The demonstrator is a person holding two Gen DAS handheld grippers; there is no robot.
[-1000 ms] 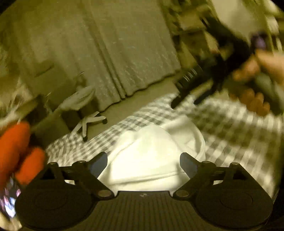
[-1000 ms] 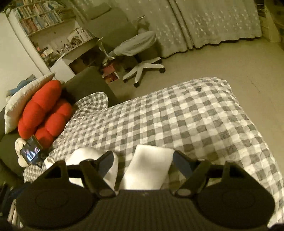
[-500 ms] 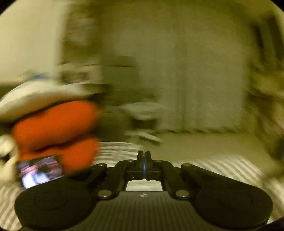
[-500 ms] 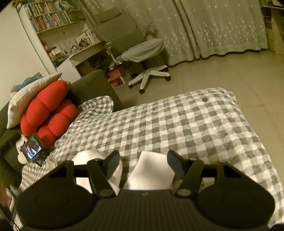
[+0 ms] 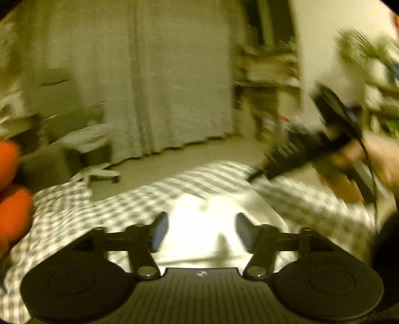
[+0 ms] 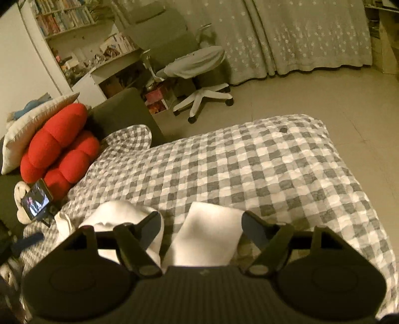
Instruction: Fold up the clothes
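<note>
A white garment (image 5: 199, 224) lies on the grey checked quilt (image 5: 99, 206) straight below my left gripper (image 5: 199, 230), which hangs open above it with nothing between its fingers; this view is blurred. In the right wrist view my right gripper (image 6: 202, 224) is open over a folded white piece (image 6: 209, 236), and a rumpled white garment (image 6: 117, 214) lies just left of it. The other gripper (image 5: 299, 154), held in a person's hand (image 5: 354, 169), shows at the upper right of the left wrist view.
Red cushions (image 6: 57, 154) and a pale pillow (image 6: 32, 124) lean at the quilt's left end, with a lit phone (image 6: 36, 199) below them. A swivel chair (image 6: 199, 74), a bookshelf (image 6: 67, 22) and curtains (image 6: 299, 37) stand beyond bare floor (image 6: 336, 99). Checked quilt (image 6: 249, 162) spreads ahead.
My left gripper was shut half a second ago while swinging toward the cushions; now it is open again over the white garment. My right gripper has opened wider and barely moved.
</note>
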